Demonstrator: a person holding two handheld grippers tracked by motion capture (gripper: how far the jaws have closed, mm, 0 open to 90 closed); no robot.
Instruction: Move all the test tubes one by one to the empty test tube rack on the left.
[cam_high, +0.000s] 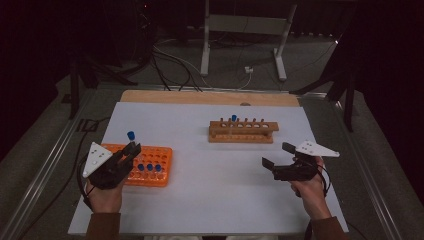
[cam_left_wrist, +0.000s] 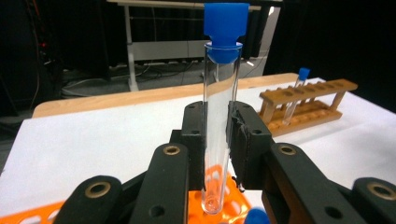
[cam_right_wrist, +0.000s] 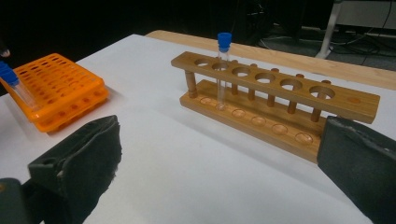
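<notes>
The left tongs (cam_left_wrist: 217, 140) pinch a clear tube (cam_left_wrist: 219, 116) with a blue cap, pads pressed on its glass about midway up; the tube stands upright, its round bottom just above the orange rack (cam_left_wrist: 219, 205). In the high view the left tongs (cam_high: 131, 150) sit over the near left part of that orange rack (cam_high: 160, 172), which lies on the left side of the white desk (cam_high: 210, 190) and holds three more blue-capped tubes (cam_high: 149, 167) in a row. The right tongs (cam_high: 276, 155) are spread wide with nothing between them, hovering over the desk's right side, well apart from the left tongs. Beyond them, toward the desk's far edge, stands a wooden rack (cam_right_wrist: 275, 95) with one capped tube (cam_right_wrist: 222, 70) upright in its second hole from the left.
</notes>
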